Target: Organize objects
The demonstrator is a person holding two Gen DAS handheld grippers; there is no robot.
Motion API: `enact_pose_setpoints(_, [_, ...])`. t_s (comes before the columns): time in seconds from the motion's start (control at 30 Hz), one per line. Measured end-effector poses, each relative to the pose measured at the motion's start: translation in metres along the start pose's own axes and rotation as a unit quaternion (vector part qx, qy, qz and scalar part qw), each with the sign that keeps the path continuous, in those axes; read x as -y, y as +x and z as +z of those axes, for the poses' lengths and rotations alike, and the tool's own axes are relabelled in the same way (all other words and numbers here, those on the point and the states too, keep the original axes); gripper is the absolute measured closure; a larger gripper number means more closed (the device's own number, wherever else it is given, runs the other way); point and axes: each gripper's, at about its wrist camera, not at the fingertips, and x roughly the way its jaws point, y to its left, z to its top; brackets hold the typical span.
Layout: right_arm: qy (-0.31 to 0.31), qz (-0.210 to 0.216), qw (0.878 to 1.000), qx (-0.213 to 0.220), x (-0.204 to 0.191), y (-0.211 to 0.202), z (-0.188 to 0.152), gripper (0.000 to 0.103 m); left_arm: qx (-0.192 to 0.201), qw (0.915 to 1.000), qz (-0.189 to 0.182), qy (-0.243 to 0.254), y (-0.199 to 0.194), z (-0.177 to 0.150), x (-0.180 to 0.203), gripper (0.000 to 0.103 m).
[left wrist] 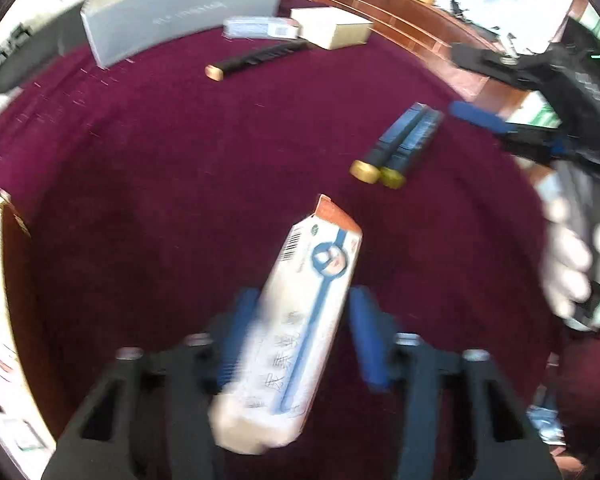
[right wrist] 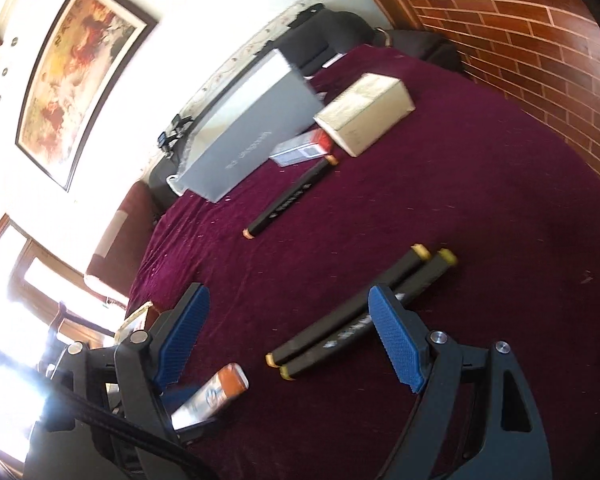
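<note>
The blurry white box (left wrist: 296,328) blocks the left hand-held gripper (left wrist: 304,340) clamping it, while the right hand-held gripper (right wrist: 288,344) gapes above the purple-red desk (right wrist: 460,200).

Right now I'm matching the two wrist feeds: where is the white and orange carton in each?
Left wrist: the white and orange carton sits low center, between the left gripper fingers.
Right wrist: bottom left, behind the left finger.
Shared landmark: pair of black gold-capped tubes.
</note>
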Motion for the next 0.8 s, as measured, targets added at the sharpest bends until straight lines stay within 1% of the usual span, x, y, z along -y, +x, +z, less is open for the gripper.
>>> enact_pose_setpoints(0.1, [0.018,0.004,1.0,-0.012,0.009,0.002,0.002,0.021,0.003,1.0,-0.001,-0.009,-0.001,-0.003,0.007,0.069])
enact_pose_setpoints(0.27, [0.034,0.012,0.999,-0.033,0.006,0.011,0.003,0.021,0.028,0.9989,0.021,-0.03,0.001,-0.003,0.014,0.067])
enact_pose_setpoints(0.33, [0.043,-0.001,0.998,-0.037,0.007,0.012,0.003,0.021,0.041,0.9981,0.019,-0.041,0.002,-0.004,0.015,0.062])
enact_pose_setpoints(0.43, [0.058,-0.05,0.996,-0.036,0.014,0.015,0.004,0.021,0.058,0.997,0.026,-0.044,-0.001,-0.012,0.017,0.062])
enact_pose_setpoints(0.47, [0.058,-0.059,0.996,-0.036,0.015,0.015,0.004,0.021,0.06,0.9965,0.024,-0.052,-0.003,-0.015,0.016,0.064])
enact_pose_setpoints(0.5, [0.057,-0.056,0.996,-0.038,0.014,0.015,0.005,0.021,0.062,0.9959,0.022,-0.063,-0.006,-0.018,0.014,0.068])
enact_pose_setpoints(0.53, [0.057,-0.045,0.997,-0.038,0.013,0.015,0.005,0.021,0.065,0.9947,0.014,-0.079,-0.008,-0.021,0.009,0.069])
enact_pose_setpoints(0.6, [0.064,-0.007,0.997,-0.039,0.01,0.016,0.008,0.021,0.073,0.9917,-0.006,-0.106,-0.011,-0.025,-0.001,0.07])
enact_pose_setpoints(0.67, [0.071,0.011,0.996,-0.049,0.007,0.022,0.01,0.021,0.081,0.9898,-0.015,-0.116,-0.012,-0.029,-0.004,0.07])
enact_pose_setpoints(0.73, [0.072,0.002,0.995,-0.064,0.004,0.031,0.011,0.021,0.088,0.989,-0.009,-0.118,-0.013,-0.031,-0.002,0.07])
enact_pose_setpoints(0.8, [0.068,-0.019,0.994,-0.083,0.002,0.042,0.012,0.021,0.095,0.9888,0.001,-0.115,-0.013,-0.033,0.001,0.07])
